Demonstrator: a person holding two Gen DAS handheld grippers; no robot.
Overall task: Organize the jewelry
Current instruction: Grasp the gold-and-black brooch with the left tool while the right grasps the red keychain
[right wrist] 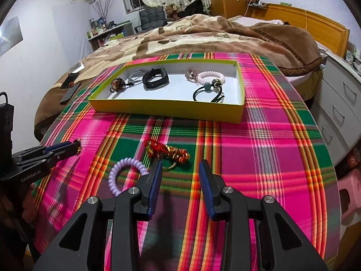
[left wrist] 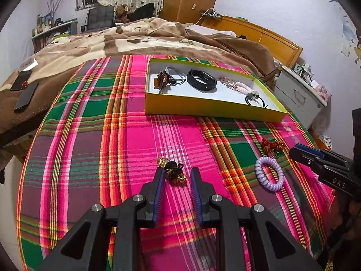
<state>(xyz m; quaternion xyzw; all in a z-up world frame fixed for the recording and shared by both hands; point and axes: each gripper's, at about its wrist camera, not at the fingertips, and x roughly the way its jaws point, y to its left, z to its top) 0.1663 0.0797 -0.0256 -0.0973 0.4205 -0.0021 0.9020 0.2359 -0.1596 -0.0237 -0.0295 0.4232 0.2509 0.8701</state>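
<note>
Bedroom setting: a round tabletop (left wrist: pixel 126 117) under a pink, green and red plaid cloth stands against a bed with a brown blanket (left wrist: pixel 140 38). At far left two dark phones (left wrist: pixel 23 90) lie on the blanket.

Left gripper (left wrist: pixel 176 172): its fingers stand partly open, pads clear of everything. A small black-and-gold ornament (left wrist: pixel 174 172) lies on the cloth in the gap at the fingertips, not gripped.

Behind it, a shallow yellow box (left wrist: pixel 203 106) with a white floor holds a beaded piece at its left end, a black wristband (left wrist: pixel 201 80) in the middle, then pale pink items and a dark hair tie with beads at the right.

Further right on the cloth: a lilac spiral hair tie (right wrist: pixel 126 172) and, just beyond it, a red-and-gold trinket cluster (right wrist: pixel 167 151).

Right gripper (right wrist: pixel 180 166): fingers apart, holding nothing. The lilac tie lies just beside its left fingertip; the red-and-gold cluster lies just ahead of the tips.
</note>
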